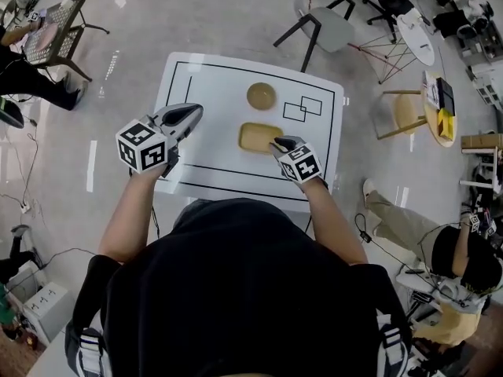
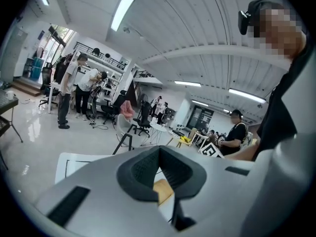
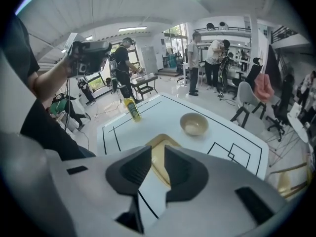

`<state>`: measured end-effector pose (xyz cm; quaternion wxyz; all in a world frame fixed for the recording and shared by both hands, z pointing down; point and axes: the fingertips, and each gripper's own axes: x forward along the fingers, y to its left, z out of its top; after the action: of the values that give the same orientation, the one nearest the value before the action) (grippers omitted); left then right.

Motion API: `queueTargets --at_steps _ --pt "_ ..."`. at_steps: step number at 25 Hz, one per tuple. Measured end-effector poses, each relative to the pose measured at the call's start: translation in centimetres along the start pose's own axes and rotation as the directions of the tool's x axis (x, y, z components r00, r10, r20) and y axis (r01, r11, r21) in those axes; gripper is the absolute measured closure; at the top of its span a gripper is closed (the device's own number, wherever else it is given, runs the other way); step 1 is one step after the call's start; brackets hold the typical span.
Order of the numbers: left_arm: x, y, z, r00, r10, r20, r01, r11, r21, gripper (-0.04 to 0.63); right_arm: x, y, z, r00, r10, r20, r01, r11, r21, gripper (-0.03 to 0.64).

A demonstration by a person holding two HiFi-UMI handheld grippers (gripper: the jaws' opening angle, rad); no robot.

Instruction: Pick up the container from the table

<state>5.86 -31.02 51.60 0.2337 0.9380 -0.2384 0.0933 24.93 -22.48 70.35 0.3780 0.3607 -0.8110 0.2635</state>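
A shallow rectangular tan container [image 1: 255, 136] lies near the middle of the white table [image 1: 206, 77]. My right gripper [image 1: 275, 143] points steeply down at the container's right end. In the right gripper view its jaws [image 3: 158, 154] stand a little apart, and the container's near rim [image 3: 162, 142] shows in the gap with neither pad pressing on it. My left gripper [image 1: 195, 111] hovers over the table's left side, away from the container. Its tips [image 2: 159, 150] meet with nothing between them, and a corner of the container [image 2: 163, 190] shows behind them.
A round tan bowl [image 1: 261, 95] stands behind the container. Black outlined rectangles [image 1: 303, 107] are drawn on the mat at the right. A yellow-green bottle [image 3: 132, 109] stands at the table's left edge. Chairs [image 1: 326, 18] and people surround the table.
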Motion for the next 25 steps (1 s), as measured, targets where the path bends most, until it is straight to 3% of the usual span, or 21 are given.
queueTargets --at_steps 11,17,25 --pt "0.1 1.0 -1.5 0.999 0.021 -0.027 -0.021 0.999 -0.024 0.589 4.1 1.4 -3.2 0.991 0.054 -0.123 -0.063 0.995 -0.07 0.506" --pt "0.1 1.5 -2.2 0.999 0.031 -0.042 -0.032 0.999 -0.031 0.589 6.4 1.5 -5.3 0.978 0.045 -0.205 -0.079 0.984 -0.161 0.499" --pt "-0.1 2.0 -3.0 0.997 0.044 -0.064 -0.046 0.998 -0.029 0.589 8.0 2.1 -5.9 0.968 0.064 -0.241 -0.111 0.976 -0.187 0.497"
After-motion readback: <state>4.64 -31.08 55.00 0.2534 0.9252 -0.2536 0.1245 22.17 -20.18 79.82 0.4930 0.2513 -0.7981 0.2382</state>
